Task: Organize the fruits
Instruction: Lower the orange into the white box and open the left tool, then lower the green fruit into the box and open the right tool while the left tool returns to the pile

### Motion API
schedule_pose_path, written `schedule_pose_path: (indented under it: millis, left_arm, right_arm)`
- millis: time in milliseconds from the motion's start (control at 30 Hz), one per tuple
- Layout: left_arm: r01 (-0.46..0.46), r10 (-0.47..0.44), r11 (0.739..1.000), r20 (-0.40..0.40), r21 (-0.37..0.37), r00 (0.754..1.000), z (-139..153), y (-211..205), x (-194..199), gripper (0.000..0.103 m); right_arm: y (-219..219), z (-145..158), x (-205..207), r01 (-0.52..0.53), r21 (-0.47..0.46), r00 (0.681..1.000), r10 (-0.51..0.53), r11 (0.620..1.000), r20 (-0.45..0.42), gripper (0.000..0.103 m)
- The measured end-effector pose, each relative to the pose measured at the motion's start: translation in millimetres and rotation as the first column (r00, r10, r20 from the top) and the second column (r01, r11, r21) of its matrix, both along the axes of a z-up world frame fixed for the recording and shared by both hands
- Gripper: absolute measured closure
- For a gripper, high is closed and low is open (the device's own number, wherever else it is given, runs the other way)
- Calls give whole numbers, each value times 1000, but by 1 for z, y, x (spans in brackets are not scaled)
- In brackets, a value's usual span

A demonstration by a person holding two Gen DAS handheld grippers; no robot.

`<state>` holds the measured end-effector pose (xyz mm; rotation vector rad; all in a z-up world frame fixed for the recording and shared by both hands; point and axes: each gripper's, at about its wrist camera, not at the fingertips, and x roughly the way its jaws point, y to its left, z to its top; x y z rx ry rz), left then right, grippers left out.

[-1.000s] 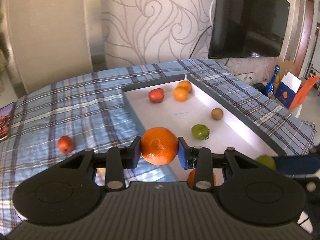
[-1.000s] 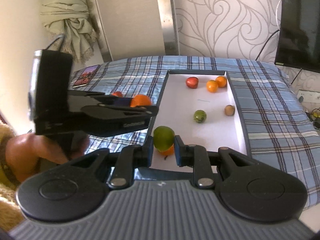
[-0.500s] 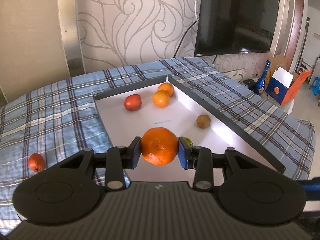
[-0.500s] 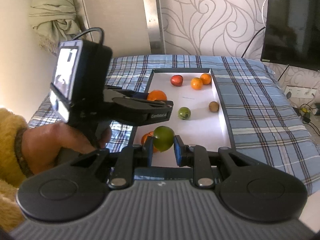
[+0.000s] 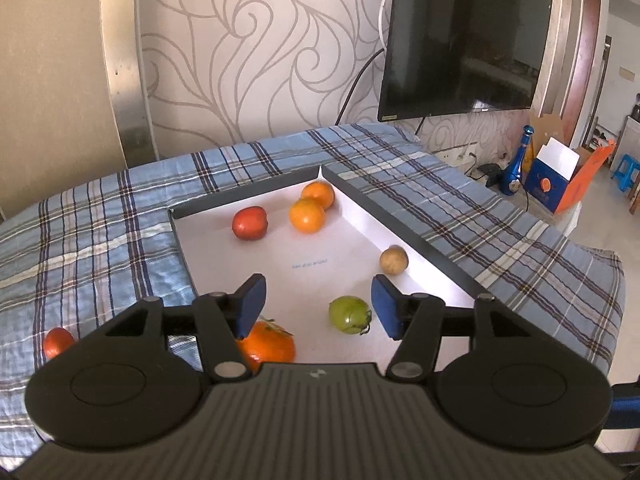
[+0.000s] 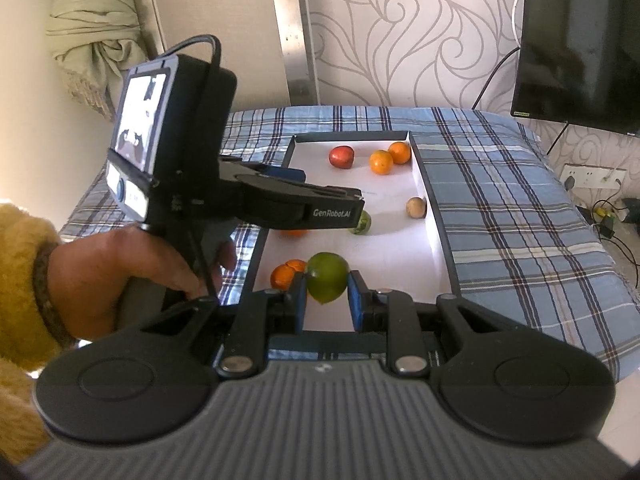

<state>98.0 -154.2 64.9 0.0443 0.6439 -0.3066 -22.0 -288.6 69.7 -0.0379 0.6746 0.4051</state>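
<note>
left wrist view: the left gripper (image 5: 316, 304) has just been opening, its jaws apart with nothing between them; an orange (image 5: 267, 345) lies in the white tray (image 5: 416, 268) at lower centre. right wrist view: the right gripper (image 6: 327, 299) clamps a green fruit (image 6: 327, 282) at frame centre.

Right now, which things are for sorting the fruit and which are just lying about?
For the job: white tray, dropped orange, green fruit in the right hand-held gripper, red fruit on the cloth, left hand-held gripper.

Lying about: TV, blue bottle, cardboard box.
</note>
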Motion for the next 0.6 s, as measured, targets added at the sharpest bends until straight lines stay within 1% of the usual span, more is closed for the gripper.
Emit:
schedule_pose_path:
  millis: [333, 600]
  left_arm:
    - [-35, 35, 999, 13, -12, 999, 13, 9, -13, 39]
    - [-89, 89, 996, 10, -5, 996, 17, 23, -25, 38]
  right_arm:
    - [1, -3, 8, -26, 12, 1000, 26, 1000, -6, 78]
    - [-7, -11, 24, -2, 30, 999, 3, 1000, -33, 78]
